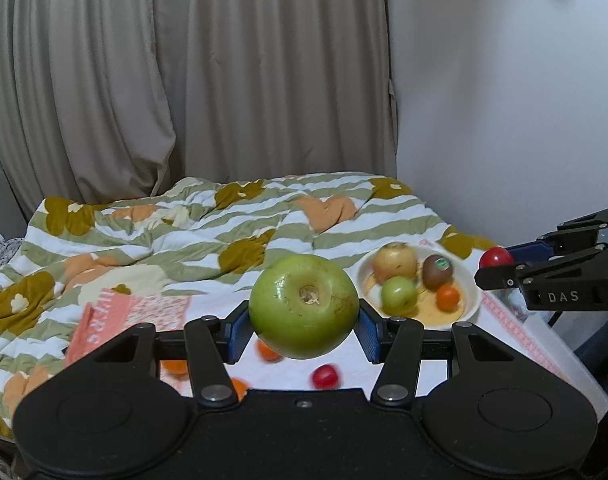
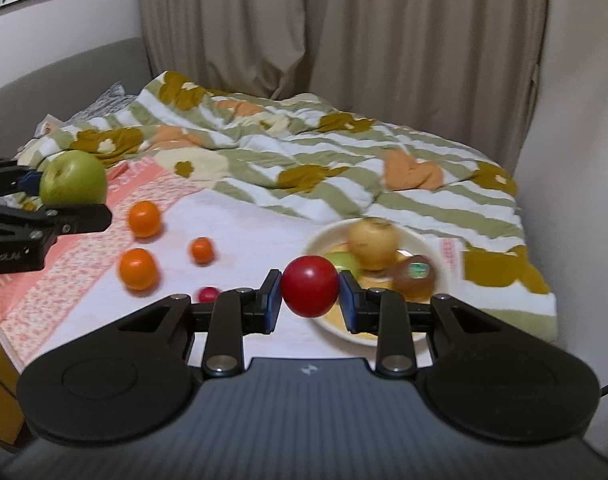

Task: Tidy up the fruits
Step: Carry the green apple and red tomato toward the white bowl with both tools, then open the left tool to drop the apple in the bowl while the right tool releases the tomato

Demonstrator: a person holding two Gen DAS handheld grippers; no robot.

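Overhead we have free air on both sides, since each gripper is held up off the white cloth (image 2: 240, 224) with a fruit between its fingers. On the left, our left gripper (image 1: 304, 320) is clamped on the big green apple (image 1: 304, 306), its blue pads pressing both flanks, stem pit facing the camera. Under and beside it the cloth carries loose fruit: three oranges (image 2: 144, 218) lie well apart from one another near the pink patterned towel (image 2: 56, 280), and a small red fruit (image 1: 325, 376) sits nearer us. Behind all this the striped flowered quilt (image 1: 208, 232) bunches up in soft folds, closing off the far edge, with the beige curtain (image 1: 224, 72) hanging beyond it. Moving right, our right gripper (image 2: 310, 298) is clamped on the red tomato (image 2: 310, 286), held just in front of the white bowl (image 1: 470, 300). That bowl holds a yellowish apple (image 1: 395, 266), a smaller green apple (image 1: 399, 298), a kiwi (image 1: 438, 272) with a sticker and a small orange (image 1: 448, 298), packed close together. Past the bowl the cloth ends at a straight edge on the right, near the bare white wall (image 1: 504, 120).
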